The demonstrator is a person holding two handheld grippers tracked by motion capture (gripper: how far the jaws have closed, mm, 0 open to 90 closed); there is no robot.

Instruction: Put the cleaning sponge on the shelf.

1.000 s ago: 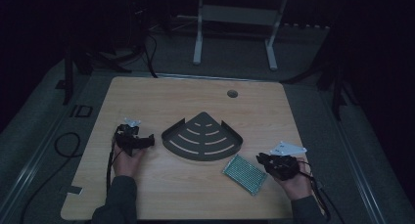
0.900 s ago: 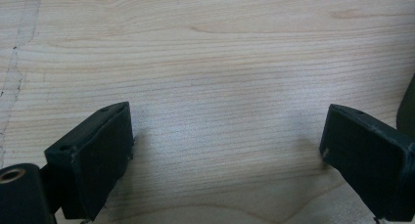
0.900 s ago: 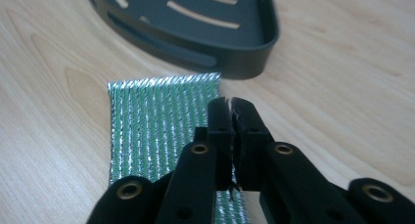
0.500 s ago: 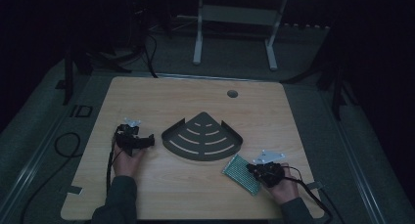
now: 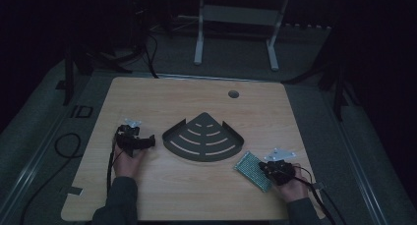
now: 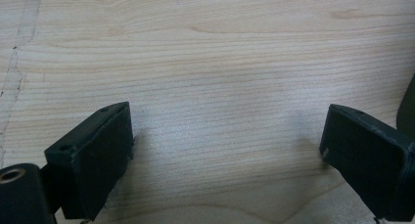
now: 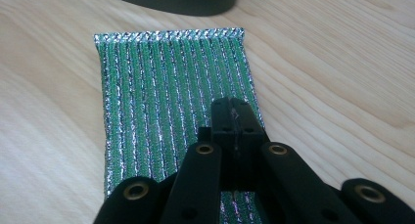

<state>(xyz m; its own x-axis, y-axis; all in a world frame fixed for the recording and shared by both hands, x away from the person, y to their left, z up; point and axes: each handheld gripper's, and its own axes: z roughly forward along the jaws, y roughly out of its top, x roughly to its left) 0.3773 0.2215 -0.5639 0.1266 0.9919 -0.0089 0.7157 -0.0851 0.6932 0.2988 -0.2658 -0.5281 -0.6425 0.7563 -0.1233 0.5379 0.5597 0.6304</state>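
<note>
Since the earlier frame the right gripper (image 5: 268, 168) has slid left onto the green scrubbing pad (image 7: 171, 101) at lower right, jaws pressed together over its near end; its long axis runs straight ahead toward the dark tray (image 5: 204, 136). Left gripper (image 6: 227, 150) rests spread apart.

Right gripper closed over a green scouring pad

The right gripper (image 7: 233, 106) had its two black jaws pressed together, with no gap between them, their tips over the near half of a green scouring pad (image 7: 166, 92) with silvery metallic stripes. The pad lay flat on the light wooden table (image 7: 342, 62) and stretched away ahead of the jaws, its far edge finished in a shiny woven border. Whether the tips pinched the pad or merely rested on it could not be told. Just beyond that far edge sat the curved rim of a dark tray (image 7: 181, 1).
</note>
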